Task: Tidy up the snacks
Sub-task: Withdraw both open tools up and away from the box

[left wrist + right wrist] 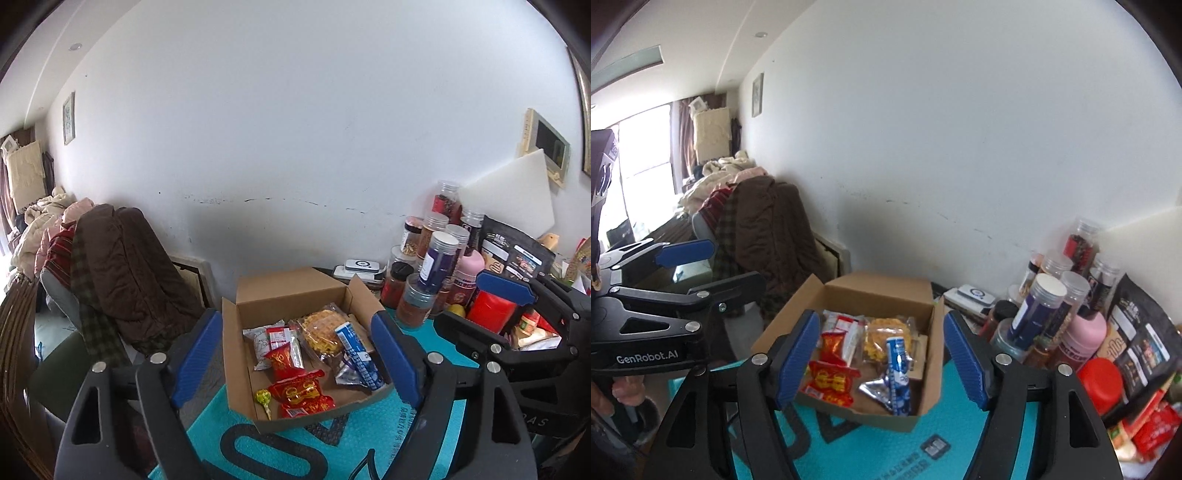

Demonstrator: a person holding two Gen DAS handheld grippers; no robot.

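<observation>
An open cardboard box [291, 291] [875, 295] sits on a teal mat [207, 424] [849, 454]. Inside lie red packets [299, 391] [831, 380], a yellow waffle packet [323, 328] [882, 336], a blue-and-white packet [356, 350] [899, 369], a white packet [258, 343] and a lollipop [263, 398]. My left gripper [295, 354] hangs open in front of and above the box, with nothing between its pads. My right gripper [882, 354] is open too, also empty, beside the left one. Each shows in the other's view: right gripper [476, 302], left gripper [731, 266].
Jars and bottles [439, 254] [1045, 306] crowd the table right of the box, with a black pouch [517, 251] [1141, 339] and a red-lidded tub [491, 310] [1102, 380]. A white device [360, 267] lies behind. A chair draped with a brown coat [122, 266] [768, 229] stands to the left.
</observation>
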